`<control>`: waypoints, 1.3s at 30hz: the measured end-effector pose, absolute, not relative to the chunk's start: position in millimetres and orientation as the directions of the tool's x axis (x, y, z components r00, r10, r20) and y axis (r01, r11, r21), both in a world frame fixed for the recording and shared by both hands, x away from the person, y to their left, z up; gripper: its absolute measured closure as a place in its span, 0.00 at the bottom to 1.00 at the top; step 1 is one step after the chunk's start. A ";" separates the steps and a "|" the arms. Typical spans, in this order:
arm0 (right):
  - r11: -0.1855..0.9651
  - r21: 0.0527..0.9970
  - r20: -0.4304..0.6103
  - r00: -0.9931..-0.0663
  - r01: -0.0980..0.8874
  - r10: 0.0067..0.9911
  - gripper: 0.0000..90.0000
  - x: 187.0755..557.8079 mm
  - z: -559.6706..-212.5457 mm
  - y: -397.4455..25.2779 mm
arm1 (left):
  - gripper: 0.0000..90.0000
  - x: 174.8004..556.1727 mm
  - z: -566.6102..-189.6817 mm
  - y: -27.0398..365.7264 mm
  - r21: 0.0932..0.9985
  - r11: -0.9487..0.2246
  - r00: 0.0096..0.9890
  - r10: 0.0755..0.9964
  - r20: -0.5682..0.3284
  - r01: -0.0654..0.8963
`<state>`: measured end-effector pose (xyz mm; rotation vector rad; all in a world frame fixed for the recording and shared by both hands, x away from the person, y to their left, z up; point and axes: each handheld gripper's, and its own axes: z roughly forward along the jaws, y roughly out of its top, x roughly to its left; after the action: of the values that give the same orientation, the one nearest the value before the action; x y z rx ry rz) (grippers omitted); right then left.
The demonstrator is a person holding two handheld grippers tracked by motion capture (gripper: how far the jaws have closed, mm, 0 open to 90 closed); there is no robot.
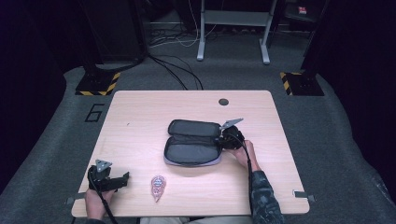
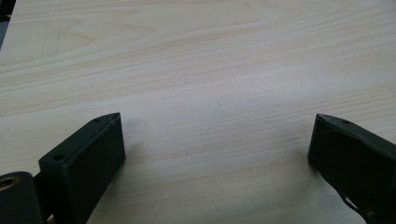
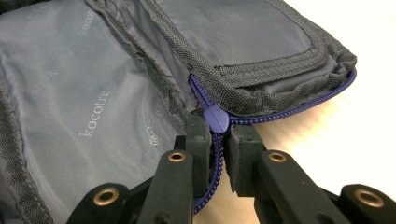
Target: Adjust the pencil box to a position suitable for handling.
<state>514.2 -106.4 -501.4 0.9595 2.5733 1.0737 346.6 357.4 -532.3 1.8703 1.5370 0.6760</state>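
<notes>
Lying open at the middle of the tabletop [image 1: 140,112], the black pouch [image 1: 194,142] has its blue zipper [image 3: 280,109] pinched between the right tongs [image 3: 217,140] at its right end. The left tongs [image 1: 122,179] rest spread and empty at the near left, beside what looks like a pink tape dispenser [image 1: 158,186].

Black pouch [image 1: 194,142] – unzipped, flat, mid-table.

One open black pencil case [image 1: 194,142] lies at the right gripper [image 1: 227,138]; one pink correction-tape dispenser [image 1: 158,186] lies just right of the left gripper [image 1: 122,180]. Two grippers total.
</notes>
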 end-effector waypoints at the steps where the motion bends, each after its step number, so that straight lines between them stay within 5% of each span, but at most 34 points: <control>1: 0.549 0.683 0.059 -0.786 0.482 0.616 0.90 517.6 -500.2 -107.0 | 0.04 346.7 -532.6 357.4 0.737 -0.132 0.192 0.981 0.003 0.663; 12: 0.548 0.688 0.067 -0.793 0.476 0.606 0.87 523.4 -501.6 -109.0 | 0.04 346.3 -532.2 357.4 0.733 -0.133 0.194 0.981 0.002 0.667; 13: 0.539 0.696 0.060 -0.786 0.475 0.615 0.82 523.1 -502.1 -108.4 | 0.04 346.5 -532.2 357.5 0.734 -0.135 0.193 0.981 0.004 0.666; 14: 0.516 0.692 0.073 -0.760 0.505 0.645 0.58 522.3 -500.6 -108.3 | 0.04 346.6 -532.3 357.5 0.734 -0.134 0.193 0.981 0.004 0.665; 15: 0.506 0.689 0.088 -0.753 0.519 0.652 0.51 521.6 -499.9 -109.3 | 0.04 346.8 -532.7 357.2 0.739 -0.129 0.190 0.982 0.000 0.662; 24: 0.362 0.761 0.144 -0.684 0.539 0.715 0.17 494.5 -477.8 -139.7 | 0.02 347.2 -531.8 358.4 0.724 -0.127 0.184 0.983 0.001 0.678; 39: 0.269 0.731 0.091 -0.480 0.627 0.872 0.09 427.2 -501.6 -198.6 | 0.03 335.1 -524.7 350.6 0.744 -0.083 0.152 0.988 -0.024 0.663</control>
<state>427.2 -198.6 -501.6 1.3688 2.2151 1.0406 335.1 350.6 -524.7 1.8158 1.5756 0.6767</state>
